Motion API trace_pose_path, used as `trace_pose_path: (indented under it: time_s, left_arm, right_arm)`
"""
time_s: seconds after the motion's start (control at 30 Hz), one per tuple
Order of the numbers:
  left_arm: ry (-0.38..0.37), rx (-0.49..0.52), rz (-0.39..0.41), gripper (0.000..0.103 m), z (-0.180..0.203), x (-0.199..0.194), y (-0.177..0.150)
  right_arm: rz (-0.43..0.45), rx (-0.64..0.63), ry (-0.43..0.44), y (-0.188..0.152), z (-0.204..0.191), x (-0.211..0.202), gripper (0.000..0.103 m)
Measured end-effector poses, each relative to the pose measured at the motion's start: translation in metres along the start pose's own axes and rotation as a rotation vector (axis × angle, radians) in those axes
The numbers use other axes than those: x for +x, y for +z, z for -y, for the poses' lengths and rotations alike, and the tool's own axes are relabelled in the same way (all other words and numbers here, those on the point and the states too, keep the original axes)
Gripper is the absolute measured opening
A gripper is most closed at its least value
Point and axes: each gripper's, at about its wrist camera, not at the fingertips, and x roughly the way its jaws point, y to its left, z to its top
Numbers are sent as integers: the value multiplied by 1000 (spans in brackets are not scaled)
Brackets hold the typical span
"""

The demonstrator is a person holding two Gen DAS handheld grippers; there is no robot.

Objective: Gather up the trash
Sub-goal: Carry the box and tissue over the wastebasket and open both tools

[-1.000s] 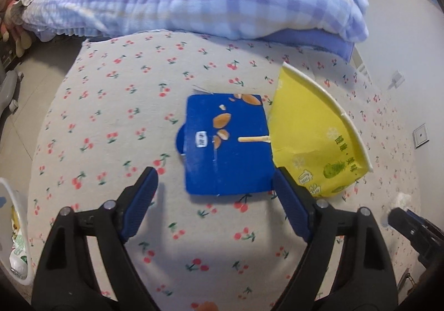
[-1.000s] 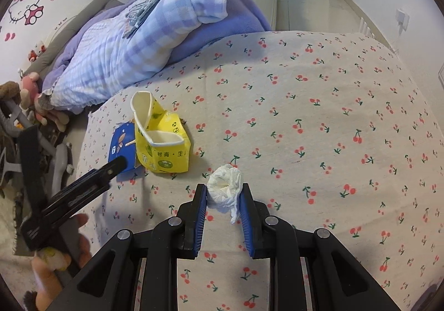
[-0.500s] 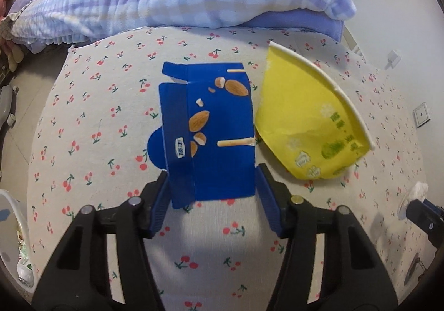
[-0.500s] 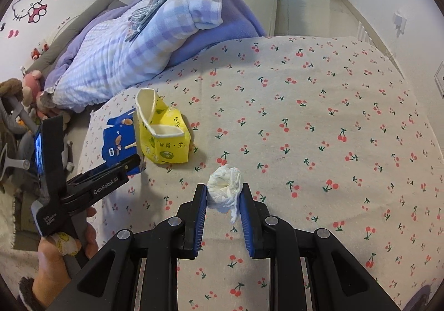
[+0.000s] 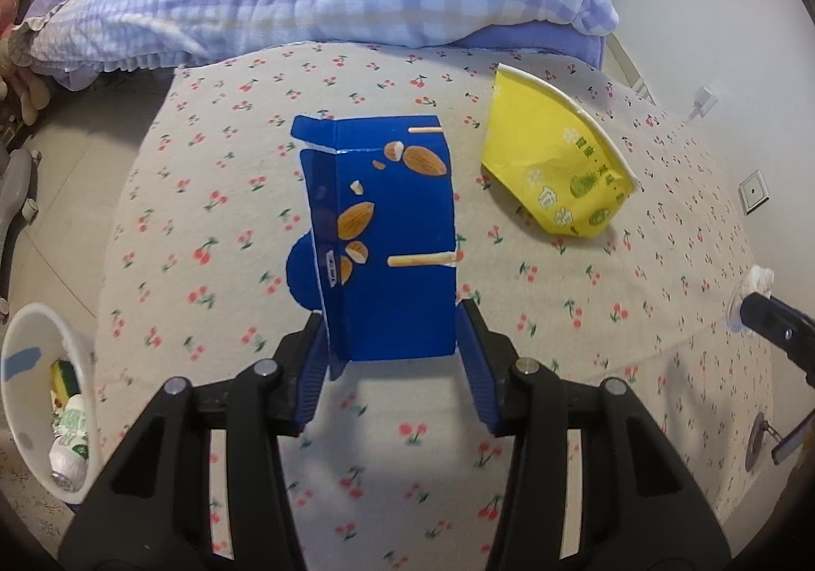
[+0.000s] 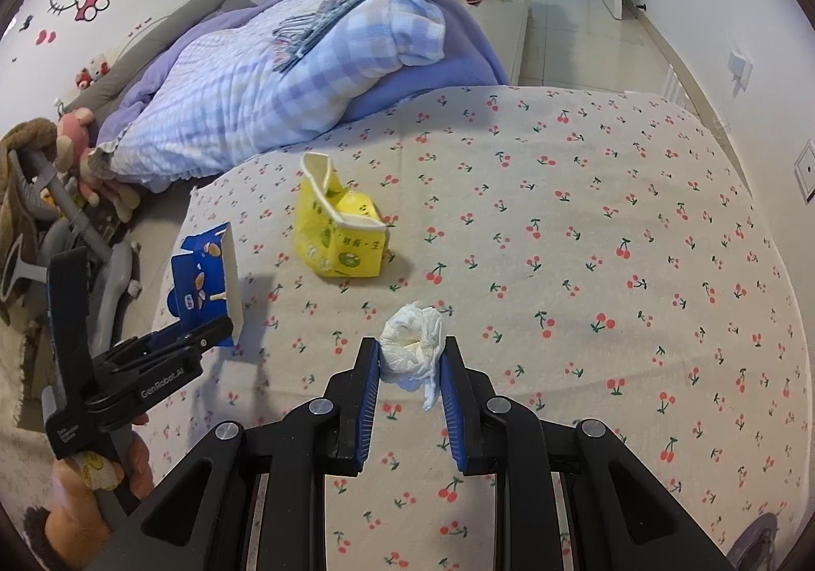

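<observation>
While we hold the left gripper (image 5: 391,357) clamped on the blue snack box (image 5: 387,235), lifted clear of the cherry-print bedspread (image 5: 586,367), our right gripper (image 6: 410,382) pinches the crumpled white tissue (image 6: 415,342). Farther off, the crushed yellow carton (image 6: 338,235) lies on the spread, before the checked quilt (image 6: 265,82).

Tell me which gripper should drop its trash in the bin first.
Left. The left gripper already holds the blue box lifted off the bed, and the white bin sits just to its left. The right gripper, holding the tissue, is farther away.
</observation>
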Motion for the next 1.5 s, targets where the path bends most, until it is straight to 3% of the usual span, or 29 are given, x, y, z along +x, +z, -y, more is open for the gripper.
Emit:
trace_pose_path:
  time_s: [0.53,1.0,1.3,1.37,1.5]
  left_arm:
    - [-19,-57,33,50,-63,-69,-48]
    - [65,-239,-4,50,-175,-88,-79]
    - [129,-326,-32,51,-227,-84,-89]
    - [137,-346,-37,52,-237,-83,-91]
    - [169,-376,-29,66,-255,-83,-94]
  right_arm:
    - [-15,-101,48,-17,-70,-12,24]
    - [-66,-210,107,-28,-169,25,24]
    - [-104,-274,135,-37,-226,53,24]
    - [-112,-283,144,-39,-238,59,24]
    - [-125,-308,161,-42,-260,69,24]
